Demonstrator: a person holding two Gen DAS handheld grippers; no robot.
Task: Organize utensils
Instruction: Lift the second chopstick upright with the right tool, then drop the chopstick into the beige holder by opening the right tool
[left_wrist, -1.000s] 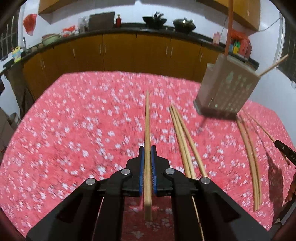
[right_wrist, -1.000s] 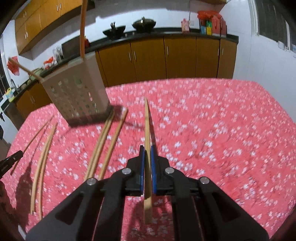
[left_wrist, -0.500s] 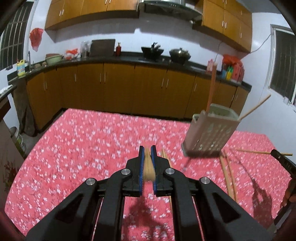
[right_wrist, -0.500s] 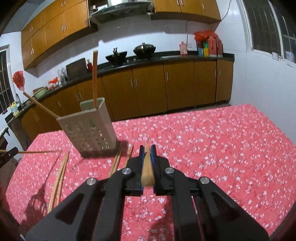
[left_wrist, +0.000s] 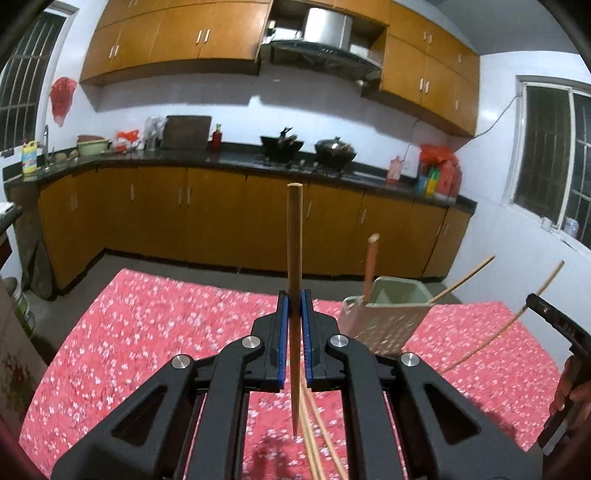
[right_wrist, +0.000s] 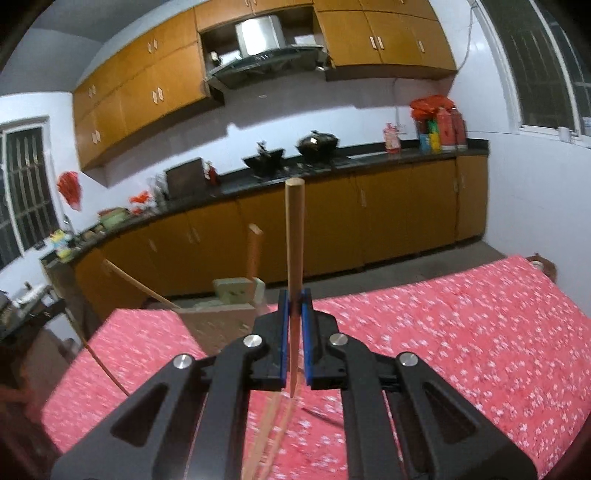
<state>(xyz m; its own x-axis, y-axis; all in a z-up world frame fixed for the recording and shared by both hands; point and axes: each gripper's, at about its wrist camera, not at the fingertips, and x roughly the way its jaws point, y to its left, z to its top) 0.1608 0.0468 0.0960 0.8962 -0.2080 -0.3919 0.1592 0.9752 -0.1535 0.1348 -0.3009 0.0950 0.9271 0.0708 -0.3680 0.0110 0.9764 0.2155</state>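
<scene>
Two grippers, each clamped on one chopstick. Left gripper (left_wrist: 294, 317): blue pads closed against a chopstick (left_wrist: 294, 258) held upright, long axis vertical, thick blunt end up, thin tip down and clear of the red floral tablecloth (left_wrist: 147, 332). Right gripper (right_wrist: 294, 317): pads likewise closed on a second chopstick (right_wrist: 294, 254), also upright, blunt end up, tip hanging above the cloth.

Holder (left_wrist: 384, 317): pale perforated caddy standing on the cloth, right of the left gripper and slightly farther; in the right view it sits just left of the fingers, partly hidden behind them. A reddish stick (left_wrist: 370, 266) stands in it, leaning slightly; a thin chopstick (left_wrist: 463, 277) slants out of it toward the right.

Loose chopsticks (left_wrist: 314, 435) lie on the cloth beneath the left gripper, long axes running near to far, lower ends hidden by the gripper body.

Right gripper's body shows at the right edge of the left view, its chopstick slanting up to the right
</scene>
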